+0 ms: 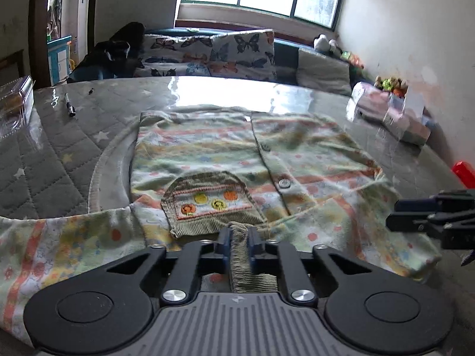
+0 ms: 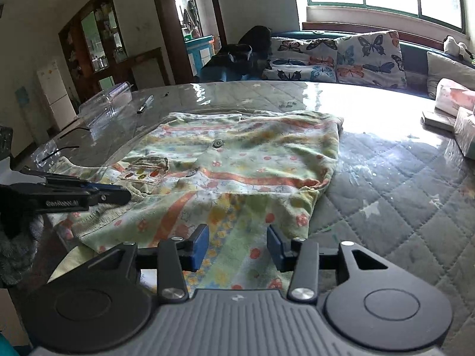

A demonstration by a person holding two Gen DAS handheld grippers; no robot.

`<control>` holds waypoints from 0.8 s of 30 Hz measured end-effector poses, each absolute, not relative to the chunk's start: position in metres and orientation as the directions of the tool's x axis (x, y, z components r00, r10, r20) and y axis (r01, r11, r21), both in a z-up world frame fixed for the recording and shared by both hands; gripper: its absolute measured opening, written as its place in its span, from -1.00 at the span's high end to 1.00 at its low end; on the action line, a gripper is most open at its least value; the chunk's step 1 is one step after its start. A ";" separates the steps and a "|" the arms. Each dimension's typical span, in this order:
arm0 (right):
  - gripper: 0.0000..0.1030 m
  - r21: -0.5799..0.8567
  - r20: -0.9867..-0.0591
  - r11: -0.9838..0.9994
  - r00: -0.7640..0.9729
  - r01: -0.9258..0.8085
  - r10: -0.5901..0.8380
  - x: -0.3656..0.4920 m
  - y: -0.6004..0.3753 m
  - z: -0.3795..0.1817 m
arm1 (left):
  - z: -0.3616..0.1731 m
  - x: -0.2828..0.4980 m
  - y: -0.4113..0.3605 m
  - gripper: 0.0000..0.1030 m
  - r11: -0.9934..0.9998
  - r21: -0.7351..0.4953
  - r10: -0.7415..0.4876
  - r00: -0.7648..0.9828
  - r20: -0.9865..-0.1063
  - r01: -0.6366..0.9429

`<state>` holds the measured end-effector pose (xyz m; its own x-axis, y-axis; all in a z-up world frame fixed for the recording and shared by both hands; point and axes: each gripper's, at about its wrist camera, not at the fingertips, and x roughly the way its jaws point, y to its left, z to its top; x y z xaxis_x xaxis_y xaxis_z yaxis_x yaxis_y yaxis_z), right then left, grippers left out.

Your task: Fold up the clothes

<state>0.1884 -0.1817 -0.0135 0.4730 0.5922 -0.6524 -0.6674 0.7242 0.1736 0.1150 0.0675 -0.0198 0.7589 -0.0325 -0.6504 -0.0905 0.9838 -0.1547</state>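
The patterned garment (image 1: 237,160) is found spread mostly flat on the quilted surface (image 1: 59,148), its ribbed hem (image 1: 240,249) pinched by the left tongs (image 1: 239,244) at lower centre, the right tongs (image 2: 237,247) spread above cloth, folding judged barely begun.

A patterned shirt (image 2: 237,160) lies spread on the quilted desk (image 2: 386,190), the right gripper (image 2: 237,247) open above its hem.
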 end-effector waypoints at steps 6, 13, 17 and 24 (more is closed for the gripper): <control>0.12 0.138 -0.670 0.721 0.472 -0.679 0.573 0.186 -0.178 -0.020 | -0.004 0.113 0.074 0.90 0.980 -0.158 0.006 0.806 -0.592 -0.124; 0.12 0.123 -0.642 0.721 0.500 -0.682 0.582 0.189 -0.175 -0.009 | -0.015 0.116 0.072 0.80 0.983 -0.116 0.036 0.775 -0.631 -0.140; 0.12 0.128 -0.637 0.731 0.510 -0.670 0.578 0.200 -0.170 -0.011 | -0.008 0.107 0.072 0.62 0.979 -0.122 0.053 0.783 -0.619 -0.163; 0.09 0.120 -0.643 0.729 0.507 -0.674 0.574 0.196 -0.160 -0.014 | -0.003 0.091 0.049 0.44 0.991 -0.120 -0.026 0.791 -0.611 -0.060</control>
